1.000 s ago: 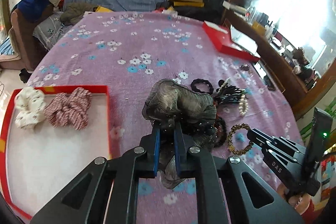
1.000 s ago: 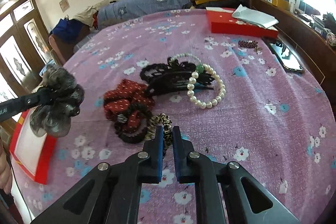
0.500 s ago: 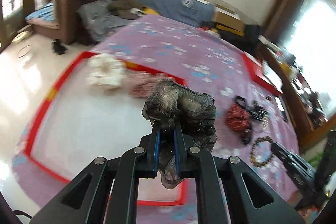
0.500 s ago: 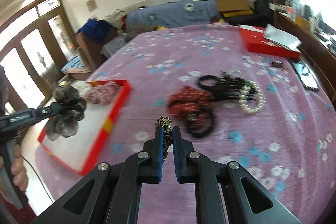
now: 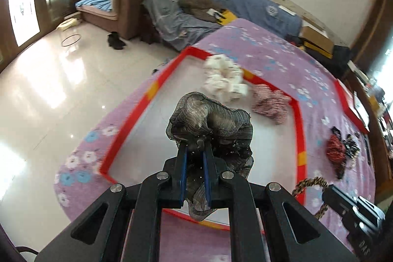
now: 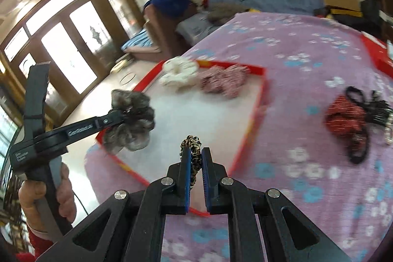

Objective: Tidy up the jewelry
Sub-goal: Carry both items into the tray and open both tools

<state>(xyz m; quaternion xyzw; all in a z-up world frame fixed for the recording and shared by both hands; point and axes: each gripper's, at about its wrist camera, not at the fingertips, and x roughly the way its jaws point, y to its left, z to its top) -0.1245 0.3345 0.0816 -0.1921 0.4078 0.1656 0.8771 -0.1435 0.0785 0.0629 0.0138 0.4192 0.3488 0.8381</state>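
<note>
While both my hands hang over the near end of the shallow red-rimmed tray with the white floor (image 5: pixel 300 129), what matters is where each scrunchie sits against that floor. My left gripper (image 5: pixel 195 154) is clamped on the crumpled grey-brown gauze scrunchie (image 5: pixel 211 119), which bulges out past the blue pads and, in the left wrist view, hangs over bare white floor short of the two pieces already inside. The right wrist view shows that same bundle (image 6: pixel 131 119) closer to the tray's left rim, so I can't say how far inside it truly hangs.

My right gripper (image 6: pixel 195 158) is pinched shut on the thin leopard-print fabric hair tie (image 6: pixel 191 146), whose loop stands up along my fingers with its top poking above the tips. Seen from the right wrist, it lies over the tray's near part, just inside the rim. From these views neither hand is clearly the nearer; both look about ready to let go.

Counting: two pieces in hand, one per gripper. Two in the tray at its far end, touching one another: a fluffy white scrunchie (image 5: pixel 224 77) and a red-and-white striped scrunchie (image 5: pixel 270 102). Out on the purple flowered cloth (image 6: pixel 282 46), well apart from the tray, I make out a dark red patterned scrunchie (image 6: pixel 343 117) amid a tangle of black hair bands (image 6: pixel 373 107) too blurred to count.
</note>
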